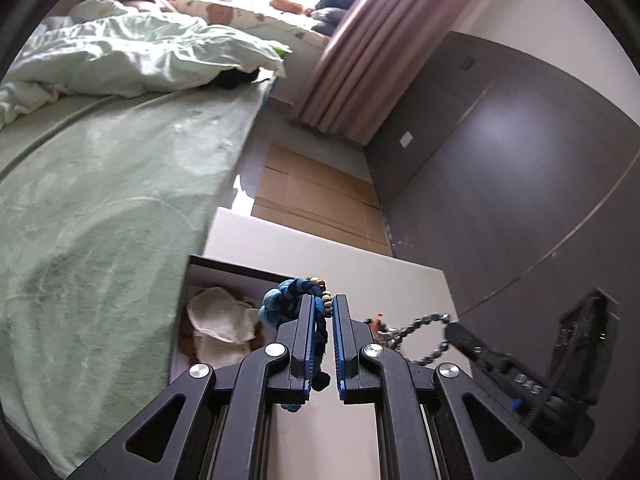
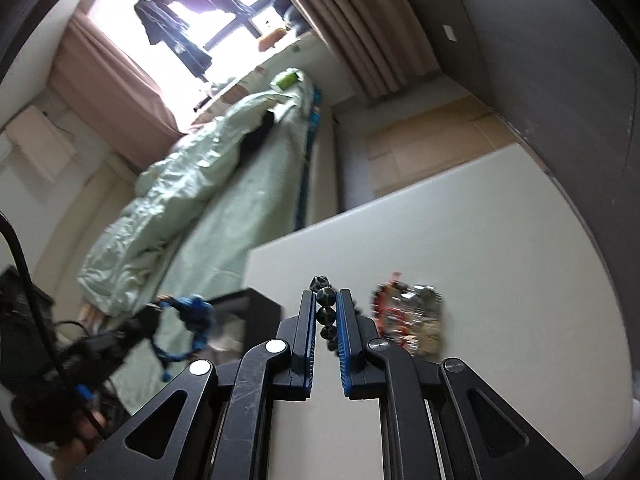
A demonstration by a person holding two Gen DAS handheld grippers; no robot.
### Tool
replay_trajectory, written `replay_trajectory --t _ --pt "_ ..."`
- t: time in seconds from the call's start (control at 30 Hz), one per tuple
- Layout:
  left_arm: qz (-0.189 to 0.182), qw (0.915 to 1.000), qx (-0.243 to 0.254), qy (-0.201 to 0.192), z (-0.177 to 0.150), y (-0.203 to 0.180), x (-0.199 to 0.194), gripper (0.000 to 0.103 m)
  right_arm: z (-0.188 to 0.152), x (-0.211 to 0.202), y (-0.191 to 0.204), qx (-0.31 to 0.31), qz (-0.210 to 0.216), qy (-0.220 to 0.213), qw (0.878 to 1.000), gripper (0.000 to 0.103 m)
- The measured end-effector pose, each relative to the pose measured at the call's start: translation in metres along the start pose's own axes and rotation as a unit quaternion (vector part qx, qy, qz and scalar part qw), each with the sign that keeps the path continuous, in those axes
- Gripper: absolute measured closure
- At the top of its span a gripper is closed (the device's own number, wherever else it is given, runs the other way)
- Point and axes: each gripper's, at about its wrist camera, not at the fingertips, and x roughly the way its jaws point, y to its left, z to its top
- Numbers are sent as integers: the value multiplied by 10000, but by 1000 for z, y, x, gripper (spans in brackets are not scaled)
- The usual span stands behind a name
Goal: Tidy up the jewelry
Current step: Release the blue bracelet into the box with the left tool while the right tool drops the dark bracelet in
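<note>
My left gripper (image 1: 329,301) is shut on a blue braided bracelet (image 1: 288,300) with a few small pale beads; the bracelet loops over the left finger. It hangs above an open dark box (image 1: 192,280) at the table's left edge. My right gripper (image 2: 325,294) is shut on a string of dark faceted beads (image 2: 326,298), lifted off the white table (image 2: 500,240). The left wrist view shows the right gripper (image 1: 451,326) at the right with that shiny bead loop (image 1: 420,322) dangling from it. In the right wrist view, the left gripper (image 2: 158,309) carries the blue bracelet (image 2: 196,316).
A small heap of mixed jewelry (image 2: 412,320), red, silver and tan, lies on the table right of my right fingers. A white cloth (image 1: 222,322) lies inside the box. A bed with green bedding (image 1: 100,200) runs along the left; cardboard (image 1: 316,196) covers the floor beyond the table.
</note>
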Motion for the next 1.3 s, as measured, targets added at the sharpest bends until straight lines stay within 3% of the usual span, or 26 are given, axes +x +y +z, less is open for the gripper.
replay_trajectory --t 0.1,0.17,0.2,0.23,0.27,0.37,0.7,0.97,1.07,1.1,1.13,1.2,1.3 --pt "133 9997 -211 -24 2 13 2 90 0 2 13 -42 167 -53 9998 91" --pt "180 9990 -415 31 4 22 4 69 0 12 24 -71 232 -49 9997 91" --pt "185 9987 -468 21 5 24 3 47 0 15 29 -86 276 -30 9996 91" --pt "202 9986 -493 -59 5 26 -1 34 0 16 32 -92 334 -8 9994 91" --pt "244 9984 -481 -187 5 27 -7 32 0 19 36 -111 385 10 9992 91" --pt "264 9978 -495 -344 7 30 -17 32 -3 24 49 -232 522 40 9984 91" --pt "358 9964 -690 -325 1 60 -32 32 -14 39 91 -546 879 193 9944 91" --pt "528 9949 -790 -326 -5 79 -43 32 -21 54 109 -644 892 297 9935 91" --pt "569 9944 -829 -328 -7 83 -48 32 -22 60 111 -671 697 349 9947 91" --pt "567 9944 -833 -326 -7 84 -48 32 -23 64 111 -647 646 441 9948 84" --pt "561 9944 -834 -325 -7 83 -48 32 -23 67 110 -591 675 532 9945 61" --pt "563 9945 -817 -328 -7 82 -49 32 -24 64 109 -531 771 515 9943 36" --pt "559 9950 -771 -309 -9 78 -48 32 -25 55 107 -624 811 431 9938 35"
